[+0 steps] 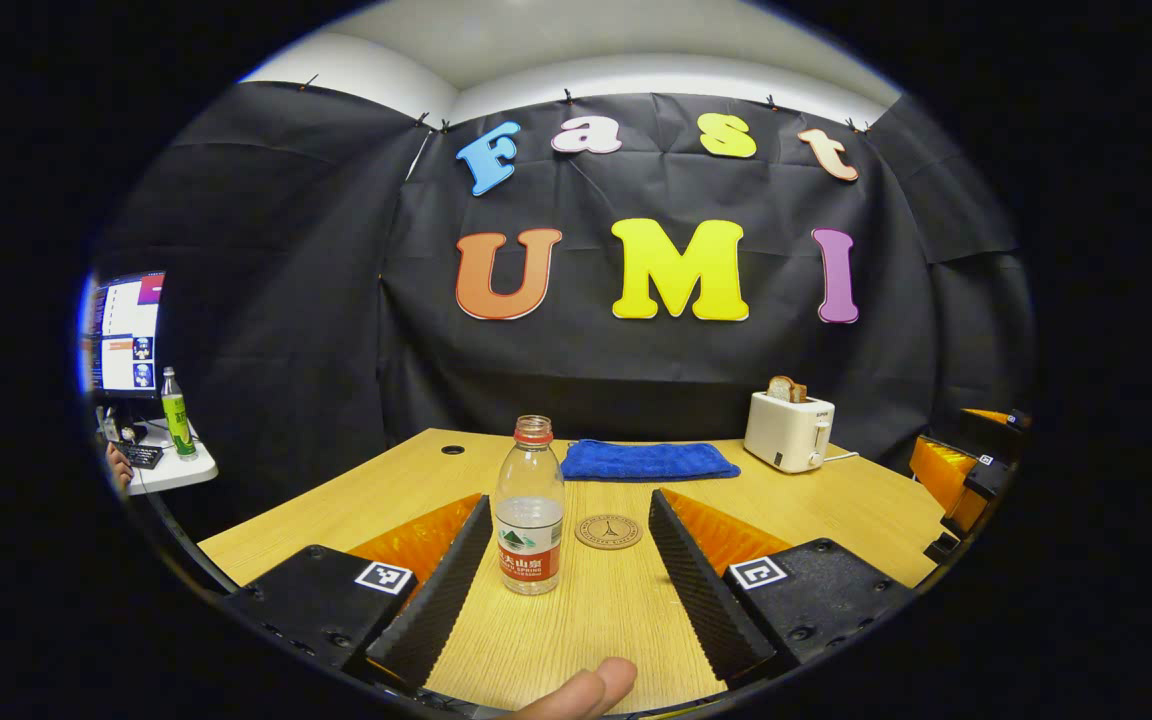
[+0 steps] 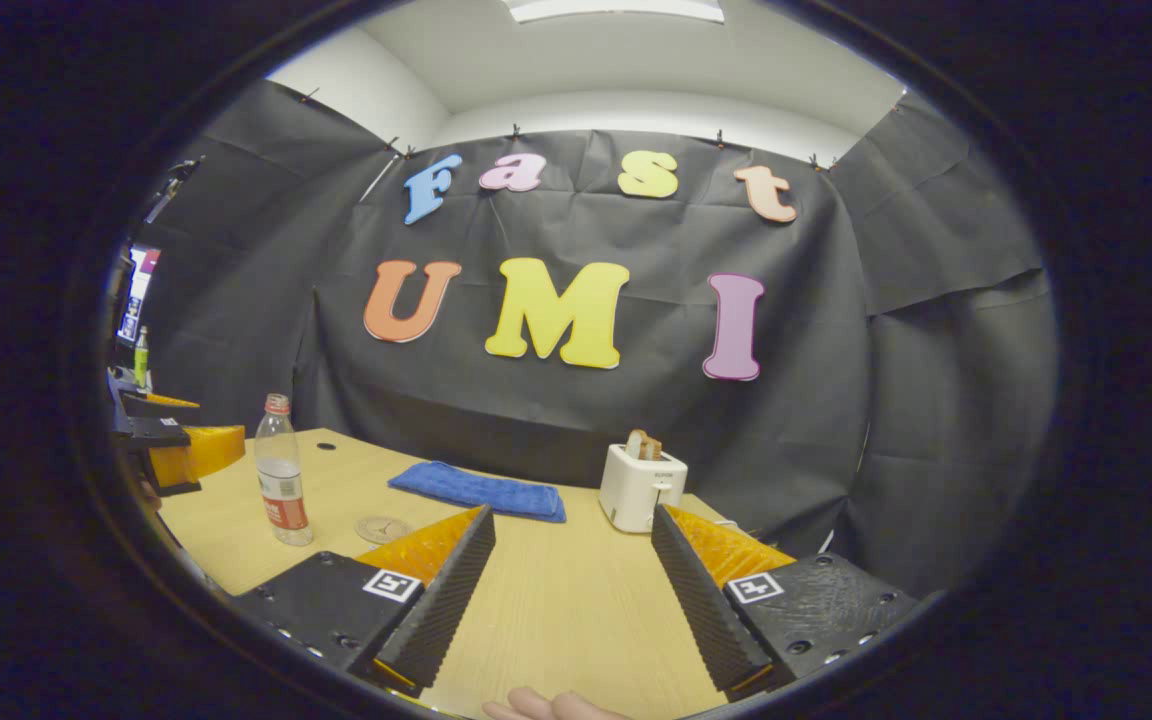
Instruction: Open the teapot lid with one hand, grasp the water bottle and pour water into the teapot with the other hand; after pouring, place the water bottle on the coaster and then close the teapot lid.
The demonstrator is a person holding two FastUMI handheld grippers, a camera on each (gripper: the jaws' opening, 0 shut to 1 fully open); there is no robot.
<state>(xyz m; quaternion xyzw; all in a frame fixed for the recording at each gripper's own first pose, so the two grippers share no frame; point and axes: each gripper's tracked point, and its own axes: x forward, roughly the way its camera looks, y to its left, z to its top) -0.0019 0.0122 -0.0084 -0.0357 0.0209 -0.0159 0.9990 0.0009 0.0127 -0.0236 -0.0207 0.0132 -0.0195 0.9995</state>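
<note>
On the wooden table (image 1: 356,505), the water bottle (image 1: 529,508) with a red-and-white label stands upright between the left gripper's (image 1: 570,558) spread fingers, untouched, beside the round coaster (image 1: 608,531). Right gripper (image 2: 572,575) gapes empty.

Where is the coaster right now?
In the left gripper view the coaster lies flat on the table, just right of the water bottle and in front of the blue towel.

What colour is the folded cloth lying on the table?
Blue. The cloth shows best in the left gripper view, behind the coaster.
</note>
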